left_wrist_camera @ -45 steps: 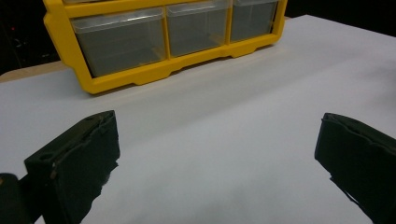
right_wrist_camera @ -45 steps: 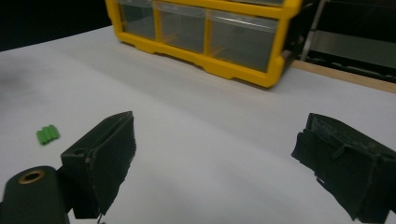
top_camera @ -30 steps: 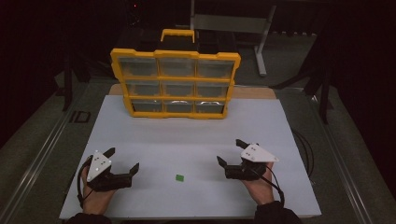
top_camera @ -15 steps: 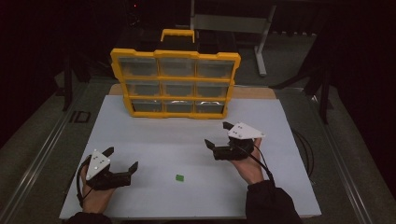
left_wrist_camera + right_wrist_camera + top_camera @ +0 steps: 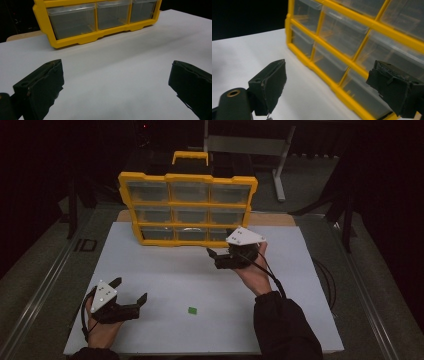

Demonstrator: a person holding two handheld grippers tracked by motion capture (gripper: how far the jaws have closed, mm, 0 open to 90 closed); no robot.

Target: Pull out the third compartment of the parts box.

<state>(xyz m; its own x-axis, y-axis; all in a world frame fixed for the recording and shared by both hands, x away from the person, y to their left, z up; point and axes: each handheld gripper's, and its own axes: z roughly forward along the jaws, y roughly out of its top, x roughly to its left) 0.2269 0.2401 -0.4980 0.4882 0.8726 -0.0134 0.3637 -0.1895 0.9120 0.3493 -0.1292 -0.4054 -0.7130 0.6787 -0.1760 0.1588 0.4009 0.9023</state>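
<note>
Yellow-framed plastic drawer cabinet point(image 5: 187, 210) with clear bins stands at the white table's point(image 5: 165, 270) far edge; the empty, wide-jawed right gripper point(image 5: 227, 258) hovers near its bottom-right drawer, apparently to pull it. Left gripper point(image 5: 127, 295), also agape, rests near-left, by a small green square point(image 5: 192, 310).

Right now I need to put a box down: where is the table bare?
Bare between the left gripper and the yellow drawer cabinet, and beside the green square. Crowded where the right gripper nears the cabinet's bottom drawers.
</note>
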